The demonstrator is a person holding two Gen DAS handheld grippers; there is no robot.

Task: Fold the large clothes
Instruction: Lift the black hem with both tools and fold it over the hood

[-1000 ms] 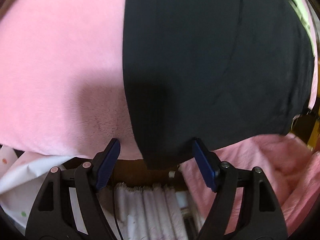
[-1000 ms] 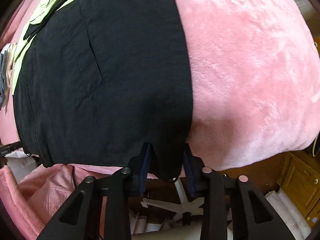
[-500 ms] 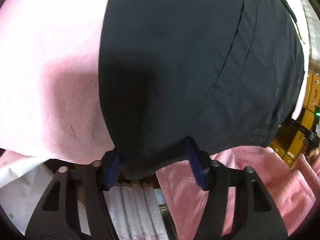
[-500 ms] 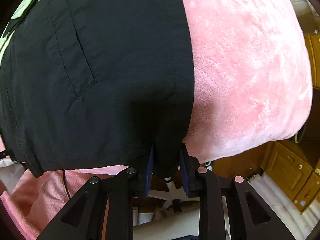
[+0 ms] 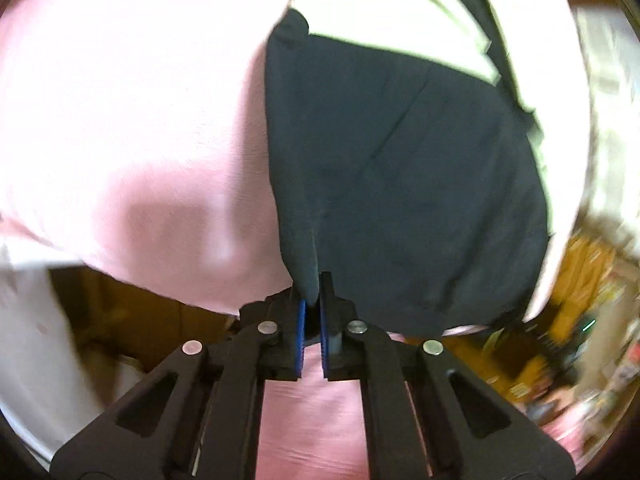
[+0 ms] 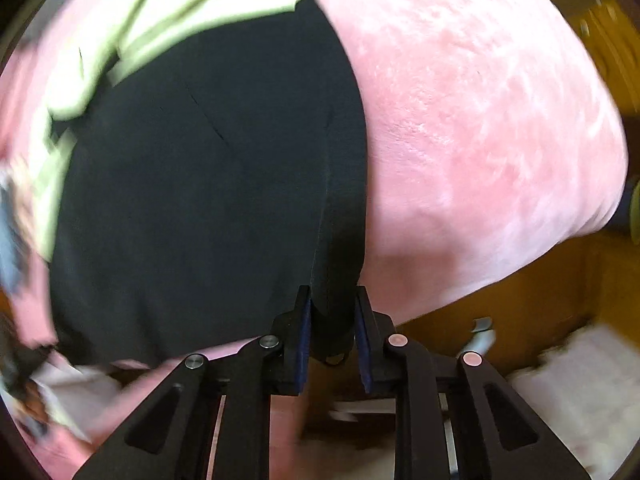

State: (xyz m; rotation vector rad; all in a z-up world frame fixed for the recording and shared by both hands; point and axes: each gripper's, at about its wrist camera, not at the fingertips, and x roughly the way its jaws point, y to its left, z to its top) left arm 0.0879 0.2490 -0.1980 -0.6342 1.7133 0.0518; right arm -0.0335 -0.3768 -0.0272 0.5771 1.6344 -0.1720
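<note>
Nearest in the left wrist view, the left tongs (image 5: pixel 311 300) are clenched on the near corner of the black woven garment with pale yellow-green trim (image 5: pixel 400 184); their blue pads (image 5: pixel 301 334) have just been closing and now pinch the cloth between them. In the right wrist view the right tongs (image 6: pixel 331 320) have also just been closing, and grasp the garment's (image 6: pixel 208 184) other near corner, a thicker fold bunched between the pads (image 6: pixel 305 332). Beyond both grips the garment lies spread over the plush pink blanket (image 6: pixel 480 128), its yellow-green trim (image 6: pixel 176 12) at the far end. Both views are blurred.
</note>
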